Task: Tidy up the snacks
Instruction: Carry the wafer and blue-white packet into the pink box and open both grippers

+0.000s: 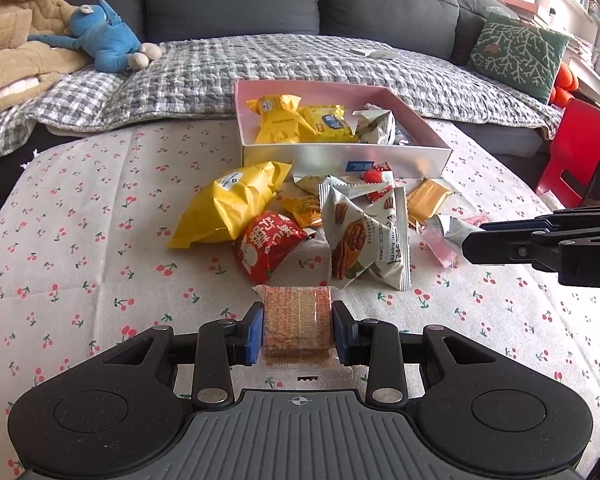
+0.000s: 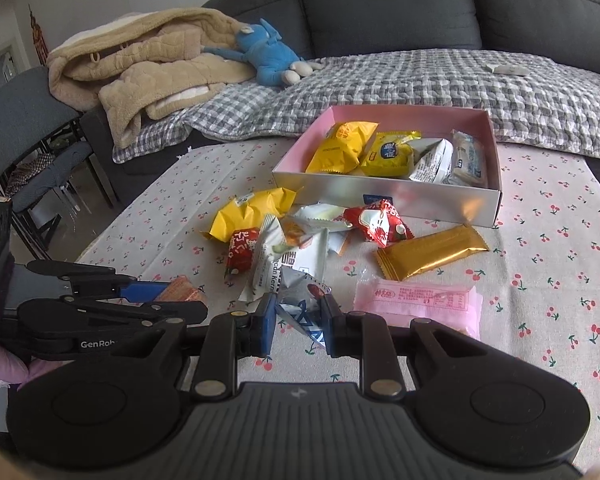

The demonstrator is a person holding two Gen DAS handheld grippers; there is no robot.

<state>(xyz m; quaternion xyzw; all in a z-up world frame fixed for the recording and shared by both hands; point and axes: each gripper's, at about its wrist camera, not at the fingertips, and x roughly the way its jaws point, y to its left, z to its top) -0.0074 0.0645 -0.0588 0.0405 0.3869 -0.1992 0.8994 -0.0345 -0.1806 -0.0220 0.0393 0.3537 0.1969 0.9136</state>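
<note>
A pink box (image 1: 416, 120) (image 2: 496, 200) with several snack packs inside stands at the table's far side. A loose pile of snacks lies in front of it: a yellow bag (image 1: 228, 204) (image 2: 252, 212), a red pack (image 1: 266, 250), pecan packs (image 1: 364, 240), a gold bar (image 2: 432, 256), a pink pack (image 2: 418, 300). My left gripper (image 1: 298, 326) is shut on an orange clear-wrapped cracker pack (image 1: 298, 316) (image 2: 180, 292) near the front. My right gripper (image 2: 298, 318) (image 1: 472, 246) is shut on a silver-blue snack pack (image 2: 304, 312) (image 1: 446, 230) at the pile's right edge.
The table wears a cherry-print cloth (image 1: 80, 240). Behind it is a grey sofa with a checked blanket (image 1: 220, 68), a blue plush toy (image 1: 108, 40), a beige blanket (image 2: 140, 64) and a green cushion (image 1: 516, 52). A red chair (image 1: 580, 148) stands at right, a grey chair (image 2: 32, 136) at left.
</note>
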